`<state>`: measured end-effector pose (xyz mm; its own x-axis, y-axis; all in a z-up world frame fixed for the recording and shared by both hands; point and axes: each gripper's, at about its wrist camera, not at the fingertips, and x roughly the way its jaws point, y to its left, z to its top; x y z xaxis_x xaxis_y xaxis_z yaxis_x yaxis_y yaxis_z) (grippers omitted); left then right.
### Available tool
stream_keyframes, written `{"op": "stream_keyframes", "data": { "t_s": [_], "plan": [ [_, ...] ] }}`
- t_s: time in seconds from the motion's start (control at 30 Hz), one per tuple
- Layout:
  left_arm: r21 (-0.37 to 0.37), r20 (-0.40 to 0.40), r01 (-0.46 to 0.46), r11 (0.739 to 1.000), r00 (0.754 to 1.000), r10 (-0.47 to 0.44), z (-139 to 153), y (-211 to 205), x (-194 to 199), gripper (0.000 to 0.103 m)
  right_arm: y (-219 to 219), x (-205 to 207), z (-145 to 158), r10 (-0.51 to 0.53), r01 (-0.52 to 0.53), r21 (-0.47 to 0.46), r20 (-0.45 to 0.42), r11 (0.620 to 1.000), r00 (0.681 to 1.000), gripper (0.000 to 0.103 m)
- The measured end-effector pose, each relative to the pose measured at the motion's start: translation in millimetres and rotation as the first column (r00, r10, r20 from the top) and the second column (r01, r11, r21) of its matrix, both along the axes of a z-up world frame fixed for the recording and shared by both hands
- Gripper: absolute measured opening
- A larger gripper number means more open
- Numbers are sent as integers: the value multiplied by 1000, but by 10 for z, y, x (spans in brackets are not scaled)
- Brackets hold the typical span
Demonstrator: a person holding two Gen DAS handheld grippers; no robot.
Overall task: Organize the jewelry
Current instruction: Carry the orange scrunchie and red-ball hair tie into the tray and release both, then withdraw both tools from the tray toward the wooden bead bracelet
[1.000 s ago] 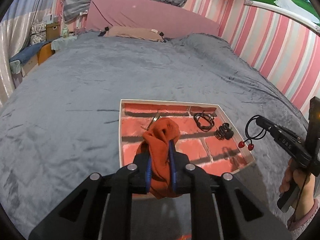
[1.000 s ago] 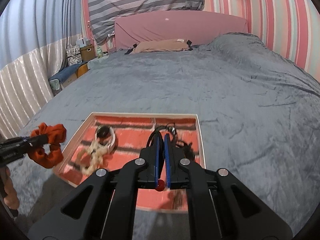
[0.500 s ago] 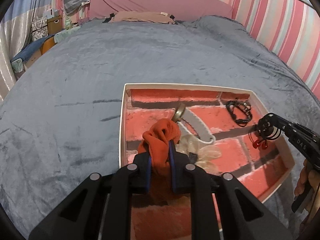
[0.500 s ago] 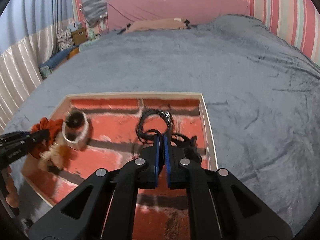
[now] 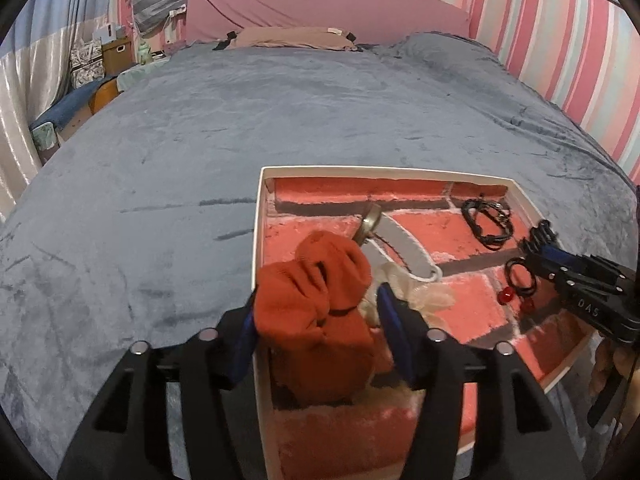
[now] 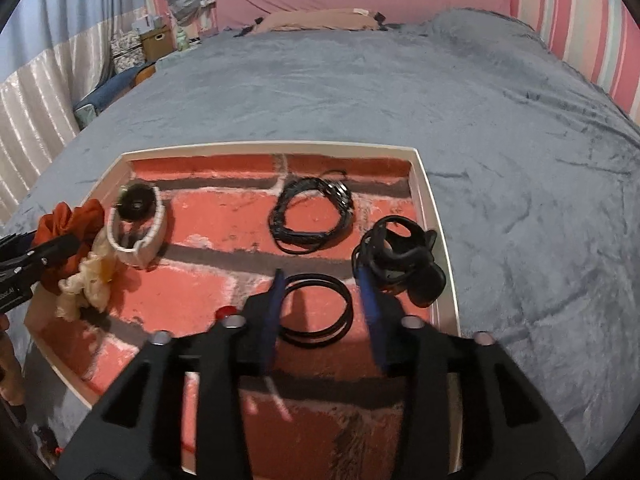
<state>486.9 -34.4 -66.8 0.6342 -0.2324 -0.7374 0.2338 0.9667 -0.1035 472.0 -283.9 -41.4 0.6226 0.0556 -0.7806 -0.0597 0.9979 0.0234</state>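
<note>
The tray (image 6: 434,216) has a smooth, matt cream rim and a rough, fuzzy lining printed as red brick. Inside it, the orange scrunchie (image 5: 320,300) is soft ribbed cloth, the cream scrunchie (image 6: 90,280) beside it gauzy fabric. The black hair tie (image 6: 316,310) looks smooth elastic. Beneath the tray, the bed (image 5: 200,140) wears matt grey plush.

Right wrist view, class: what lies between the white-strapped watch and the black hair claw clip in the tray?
A coiled black cord bracelet lies between the watch and clip.
</note>
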Motion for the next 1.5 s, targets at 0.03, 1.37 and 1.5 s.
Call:
{"op": "stream_keyframes", "data": {
  "t_s": [0.03,1.37,1.5],
  "plan": [
    [-5,4,6,1000,1000,-6,27,8,-32,65,10,-43,62,-3,3,-15,22,1000,1000,64],
    [-39,33,-95,995,995,96,124,743,-2111,76,8,-2659,281,-72,85,-83,153,993,986,98],
    [-37,23,-96,995,995,97,98,731,-2125,76,-14,-2711,277,-89,101,-66,155,993,984,98]
  ]
}}
